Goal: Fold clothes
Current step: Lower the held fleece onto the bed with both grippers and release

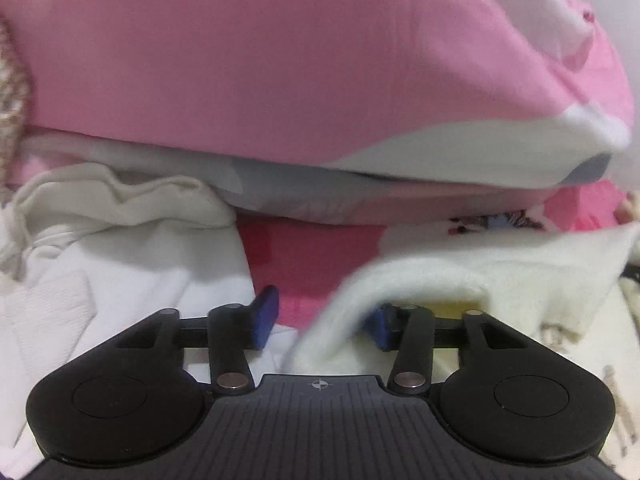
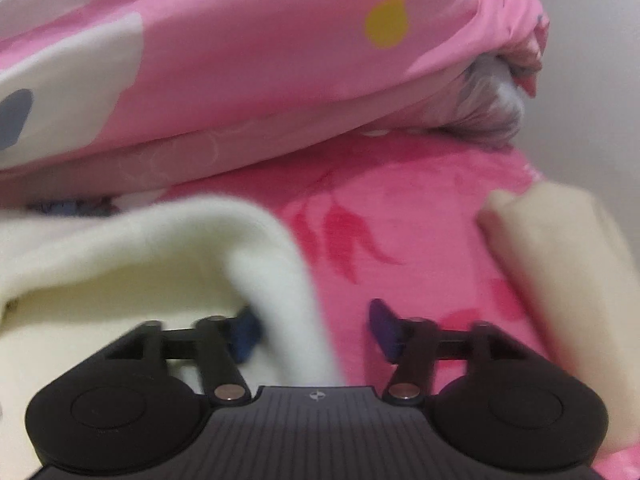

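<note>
Straddling the cream fleece garment (image 1: 460,276) edge beneath the pink duvet (image 1: 260,60), my left claw (image 1: 324,316) and right claw (image 2: 316,332) gape released, apparently ready to pinch for folding.

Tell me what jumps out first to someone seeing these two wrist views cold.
The big pink quilt fills the top of both views, with a yellow spot in the right view. Below it, a cream fleece garment drapes between the open fingers of the left gripper and the right gripper, over a pink leaf-print blanket.
</note>
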Action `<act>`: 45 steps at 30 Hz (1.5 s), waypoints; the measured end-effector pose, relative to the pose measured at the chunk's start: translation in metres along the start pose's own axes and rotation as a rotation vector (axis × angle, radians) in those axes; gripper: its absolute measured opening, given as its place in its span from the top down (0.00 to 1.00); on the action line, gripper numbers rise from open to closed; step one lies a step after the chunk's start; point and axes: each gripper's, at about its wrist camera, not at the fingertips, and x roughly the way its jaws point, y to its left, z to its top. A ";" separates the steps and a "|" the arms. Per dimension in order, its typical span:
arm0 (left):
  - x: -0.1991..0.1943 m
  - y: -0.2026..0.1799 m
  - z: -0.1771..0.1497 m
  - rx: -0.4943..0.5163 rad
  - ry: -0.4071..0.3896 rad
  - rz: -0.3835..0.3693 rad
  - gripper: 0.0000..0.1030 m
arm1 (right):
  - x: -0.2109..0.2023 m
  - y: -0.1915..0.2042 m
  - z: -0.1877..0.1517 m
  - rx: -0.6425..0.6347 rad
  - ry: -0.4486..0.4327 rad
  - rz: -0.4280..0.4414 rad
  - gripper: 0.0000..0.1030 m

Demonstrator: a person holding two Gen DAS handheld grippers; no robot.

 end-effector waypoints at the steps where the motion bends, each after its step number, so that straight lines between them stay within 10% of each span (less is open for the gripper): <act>1: -0.007 0.000 0.000 -0.001 0.001 -0.010 0.44 | -0.009 -0.004 0.000 0.008 0.000 0.003 0.30; 8: -0.065 -0.017 -0.028 0.084 -0.029 -0.063 0.34 | -0.092 0.006 0.002 -0.029 -0.082 0.052 0.29; 12: -0.098 -0.029 -0.047 0.143 -0.050 -0.090 0.34 | -0.137 0.059 0.004 -0.111 -0.169 0.284 0.44; 16: -0.118 -0.038 -0.070 0.196 -0.069 -0.097 0.37 | -0.113 0.128 0.000 -0.157 0.000 0.503 0.63; 20: -0.119 -0.034 -0.089 0.210 -0.096 -0.062 0.38 | -0.055 0.173 0.008 -0.171 0.108 0.483 0.75; 25: -0.114 -0.021 -0.096 0.176 -0.101 -0.054 0.40 | -0.021 0.190 0.054 -0.106 0.001 0.420 0.84; 33: -0.109 -0.018 -0.095 0.154 -0.130 -0.043 0.36 | 0.050 0.183 0.089 0.239 0.079 0.458 0.84; 40: -0.105 -0.013 -0.093 0.105 -0.142 -0.017 0.37 | -0.005 0.159 0.089 0.225 0.113 0.505 0.71; 45: -0.099 0.002 -0.094 0.026 -0.121 -0.014 0.37 | -0.055 0.148 0.078 0.110 -0.036 0.465 0.71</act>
